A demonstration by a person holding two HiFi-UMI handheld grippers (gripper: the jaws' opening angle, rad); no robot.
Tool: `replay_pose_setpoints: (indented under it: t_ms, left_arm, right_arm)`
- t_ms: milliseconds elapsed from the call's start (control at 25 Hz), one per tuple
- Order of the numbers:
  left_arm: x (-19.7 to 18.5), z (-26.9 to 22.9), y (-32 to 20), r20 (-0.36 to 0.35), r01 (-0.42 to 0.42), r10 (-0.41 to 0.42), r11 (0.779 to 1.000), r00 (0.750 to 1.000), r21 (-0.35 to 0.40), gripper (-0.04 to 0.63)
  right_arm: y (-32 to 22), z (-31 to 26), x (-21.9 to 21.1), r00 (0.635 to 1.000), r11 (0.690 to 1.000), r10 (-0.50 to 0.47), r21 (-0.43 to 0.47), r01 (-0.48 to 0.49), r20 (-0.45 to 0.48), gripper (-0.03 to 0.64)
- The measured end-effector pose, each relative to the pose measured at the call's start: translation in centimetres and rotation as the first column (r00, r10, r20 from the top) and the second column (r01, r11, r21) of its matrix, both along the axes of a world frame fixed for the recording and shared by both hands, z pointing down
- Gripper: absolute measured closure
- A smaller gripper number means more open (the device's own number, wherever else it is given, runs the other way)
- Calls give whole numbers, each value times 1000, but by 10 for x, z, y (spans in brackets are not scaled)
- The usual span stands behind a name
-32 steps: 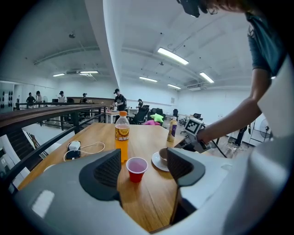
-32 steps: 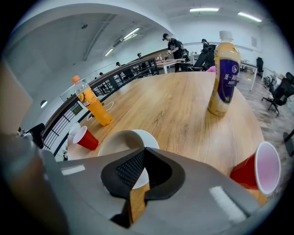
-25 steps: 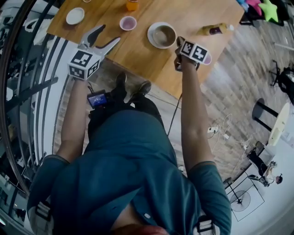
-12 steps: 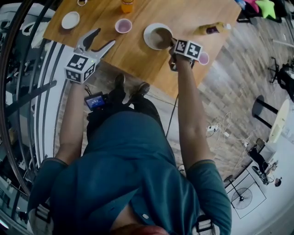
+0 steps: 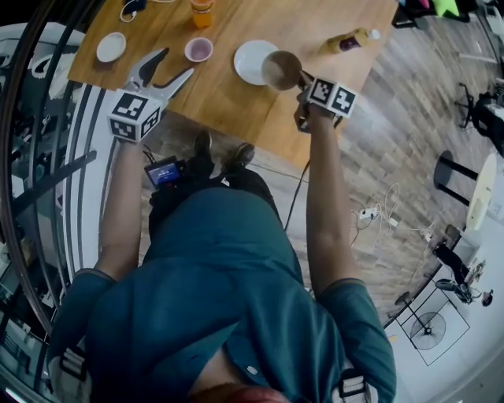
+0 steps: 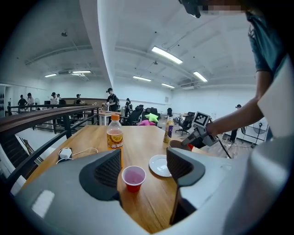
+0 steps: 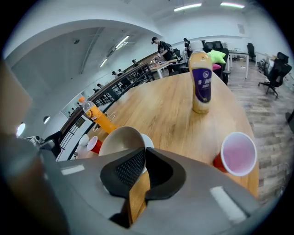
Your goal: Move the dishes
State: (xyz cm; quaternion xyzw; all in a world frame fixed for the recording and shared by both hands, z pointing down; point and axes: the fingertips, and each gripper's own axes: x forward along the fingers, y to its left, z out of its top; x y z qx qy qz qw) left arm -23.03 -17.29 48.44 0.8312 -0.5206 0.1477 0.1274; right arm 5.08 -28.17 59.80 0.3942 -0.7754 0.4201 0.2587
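Bowl (image 5: 281, 69) clamped at rim by right gripper (image 5: 302, 81), seemingly carried; saucer (image 5: 246, 60) at its 9 o'clock. Left gripper (image 5: 164, 69) jaws apart, empty. Next: level set-down needed.

A light wooden table (image 5: 232, 98) carries a round white plate (image 5: 249, 61) near its middle, with a red plastic cup (image 5: 198, 49) near it and a small white dish (image 5: 111, 46) farther toward the left edge. An orange-capped bottle of orange drink (image 5: 201, 12) stands upright behind the cup. A yellow bottle with a purple label (image 7: 201, 85) stands toward the right end, a second red plastic cup (image 7: 237, 155) near the right edge, and a white corded device (image 6: 65, 153) at far left.
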Motion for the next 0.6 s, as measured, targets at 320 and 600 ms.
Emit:
replay_pose_setpoints:
  t_ms: [320,600]
  left_arm:
    - [23,-6,-3,11,-57,56,998,998,10,288]
    - [40,-15,1,20,-89,88,996,996,19,288]
  right_arm:
    - [28,-11,58,996,996,86,13,-86,7,597]
    - [63,4,106,987,986,161,-30,-162,-8,597]
